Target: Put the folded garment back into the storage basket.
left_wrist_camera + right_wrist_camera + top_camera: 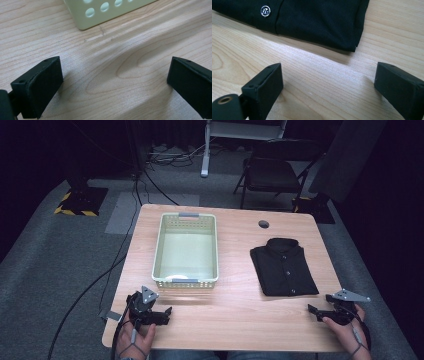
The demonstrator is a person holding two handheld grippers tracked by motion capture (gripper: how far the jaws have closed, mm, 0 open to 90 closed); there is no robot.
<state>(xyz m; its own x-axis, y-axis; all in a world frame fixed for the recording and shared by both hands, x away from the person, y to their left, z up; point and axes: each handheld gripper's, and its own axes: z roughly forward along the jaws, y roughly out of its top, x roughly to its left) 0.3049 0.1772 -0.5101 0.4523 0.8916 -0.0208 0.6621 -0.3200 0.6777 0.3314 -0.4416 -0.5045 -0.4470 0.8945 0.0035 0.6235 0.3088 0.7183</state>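
From above, my left gripper (162,312) rests near the basket (186,280), my right gripper (315,310) just short of the folded shirt (283,265) on the table (235,310).

Along my left jaws, spread wide, bare wood and the basket's corner (100,15).

Along my right jaws, spread too, the shirt's hem (317,27) lies just ahead, untouched.

Black shirt (284,266) w/ silver button (265,11); pale green basket (185,281), round holes; light wood-grain table (235,307).
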